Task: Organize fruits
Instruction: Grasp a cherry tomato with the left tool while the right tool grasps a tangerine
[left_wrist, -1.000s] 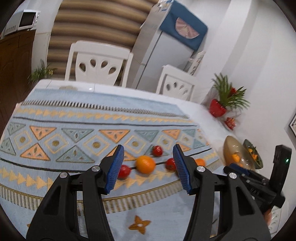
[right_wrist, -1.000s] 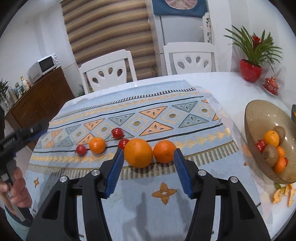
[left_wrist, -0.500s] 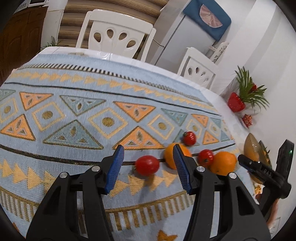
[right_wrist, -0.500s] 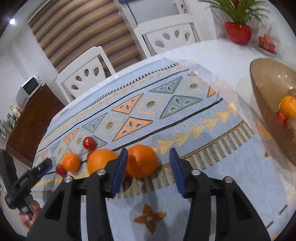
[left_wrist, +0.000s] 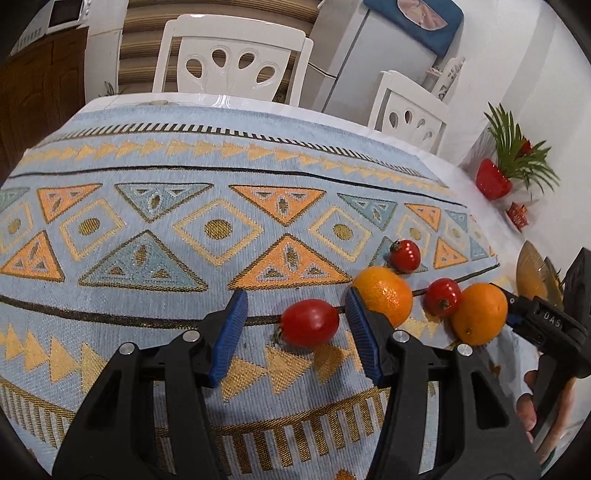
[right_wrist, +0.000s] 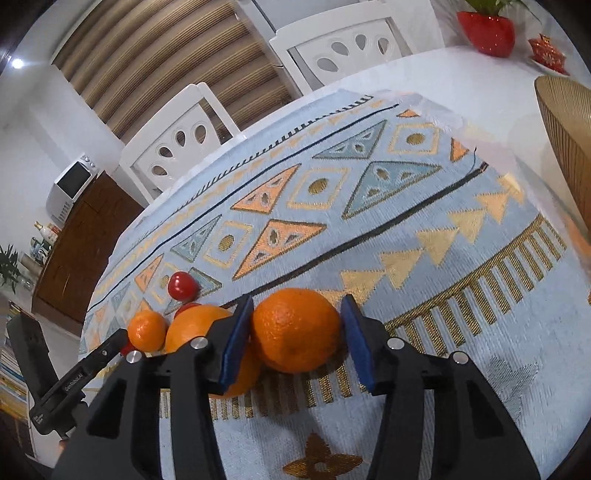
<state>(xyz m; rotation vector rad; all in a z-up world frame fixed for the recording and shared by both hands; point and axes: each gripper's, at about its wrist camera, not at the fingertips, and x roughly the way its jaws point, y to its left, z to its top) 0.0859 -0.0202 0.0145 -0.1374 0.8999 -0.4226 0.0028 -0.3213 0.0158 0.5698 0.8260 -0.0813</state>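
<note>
In the left wrist view my left gripper is open low over the patterned cloth, with a red tomato between its fingers, nearer the right one. A small orange sits just behind that finger. Further right lie two more tomatoes and a large orange. In the right wrist view my right gripper is open, its blue pads flanking an orange that rests on the cloth. Another orange lies left of it.
A brown ribbed glass bowl stands at the right on the white table. A small mandarin and a tomato lie to the left. White chairs stand behind the table, and a red plant pot is at the far right.
Both grippers have come down and forward to the fruit. The tomato now sits between the left fingers. The right fingers have narrowed around the orange.
</note>
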